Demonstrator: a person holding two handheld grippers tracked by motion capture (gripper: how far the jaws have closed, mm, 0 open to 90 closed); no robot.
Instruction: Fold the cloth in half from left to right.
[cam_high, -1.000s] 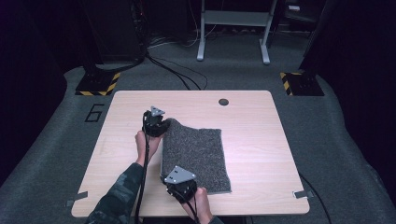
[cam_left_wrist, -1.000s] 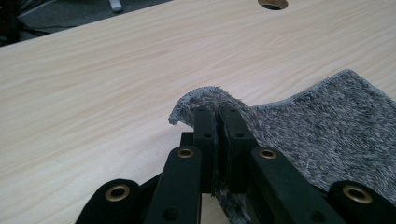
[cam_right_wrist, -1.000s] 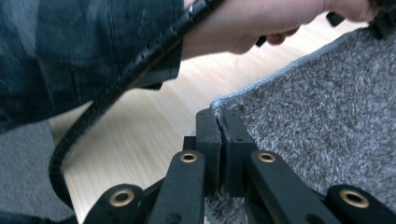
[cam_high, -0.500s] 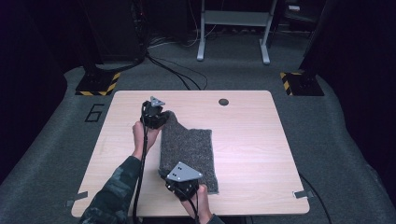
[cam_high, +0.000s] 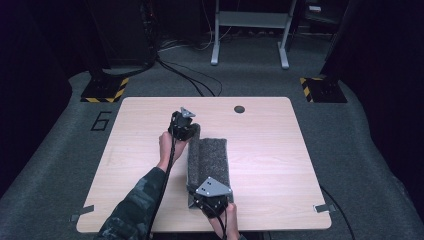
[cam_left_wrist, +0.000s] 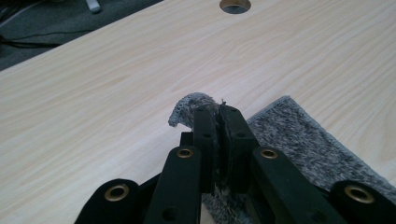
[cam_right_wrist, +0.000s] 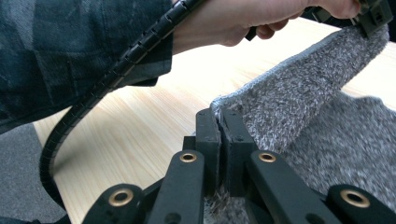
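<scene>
A grey fuzzy cloth (cam_high: 210, 159) lies on the light wooden table (cam_high: 280, 150), its left edge lifted and folded over toward the right. My left gripper (cam_high: 187, 131) is shut on the cloth's far corner; in the left gripper view the jaws (cam_left_wrist: 218, 114) pinch a curled tip of cloth (cam_left_wrist: 299, 135). At the near edge my right gripper (cam_high: 202, 190) is shut on the near corner. The right gripper view has its jaws (cam_right_wrist: 218, 119) clamped on the raised edge of the cloth (cam_right_wrist: 303, 93), with the left gripper (cam_right_wrist: 373, 18) farther off at the other end.
A round cable hole (cam_high: 239, 108) sits near the table's far edge. A sleeve and black cable (cam_right_wrist: 93, 102) cross beside the right gripper. On the floor behind stand yellow-black striped bases (cam_high: 102, 91) and a metal frame (cam_high: 250, 30).
Both grippers have carried the cloth's left edge to the right and a little up. The cloth, spread wide before, now looks narrow and doubled over.
</scene>
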